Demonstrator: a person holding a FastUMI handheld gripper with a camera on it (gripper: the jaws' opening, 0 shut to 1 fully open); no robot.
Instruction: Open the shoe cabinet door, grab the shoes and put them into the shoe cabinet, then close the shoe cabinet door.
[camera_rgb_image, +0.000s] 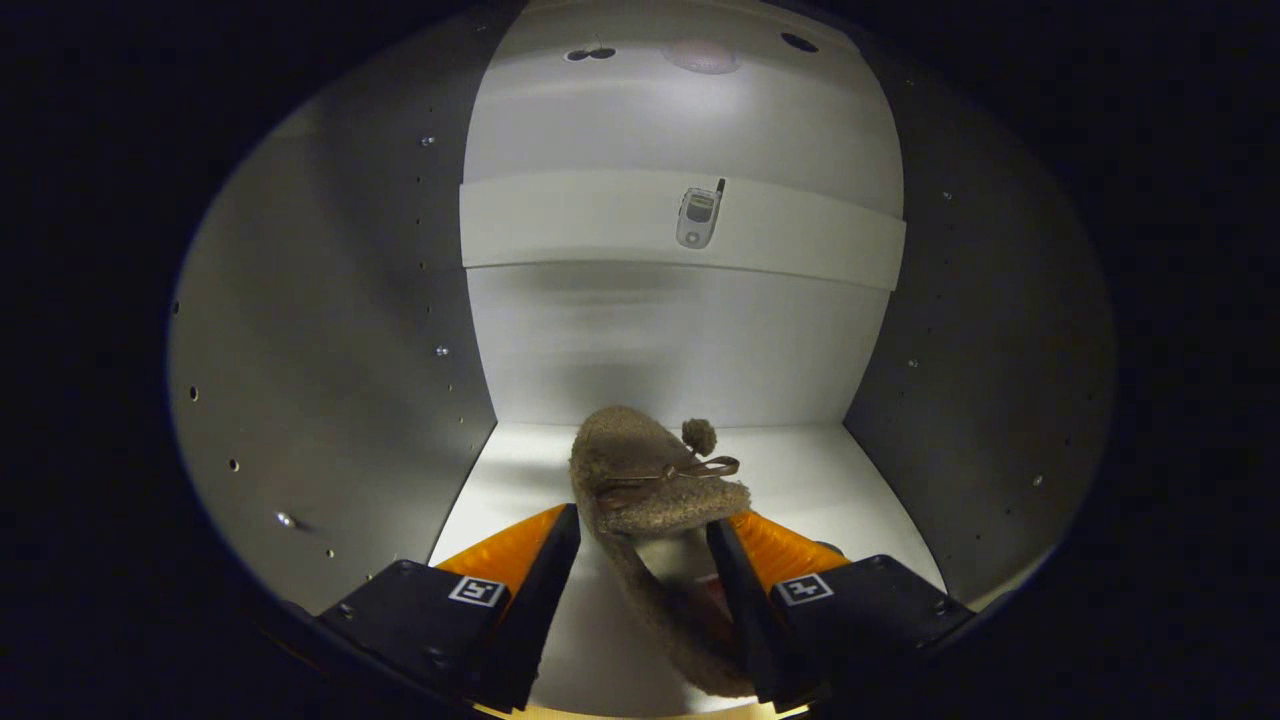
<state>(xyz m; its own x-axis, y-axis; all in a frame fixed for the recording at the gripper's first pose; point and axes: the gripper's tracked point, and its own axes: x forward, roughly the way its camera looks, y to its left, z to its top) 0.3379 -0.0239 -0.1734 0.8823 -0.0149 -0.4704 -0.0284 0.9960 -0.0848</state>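
Observation:
A brown fuzzy slipper (640, 470) with a small bow and a pompom lies inside the white shoe cabinet, low over its floor (850, 490). Its toe points toward the back wall and its heel trails back along the right finger. My gripper (645, 525) reaches into the cabinet. Both fingertips press the slipper's sides just behind the toe part, so it is shut on the slipper.
The cabinet's grey side walls (330, 350) with rows of small holes close in left and right. The back panel (680, 340) is just beyond the slipper. A white shelf strip (560, 225) crosses higher up, with a small flip phone (698, 218) on it.

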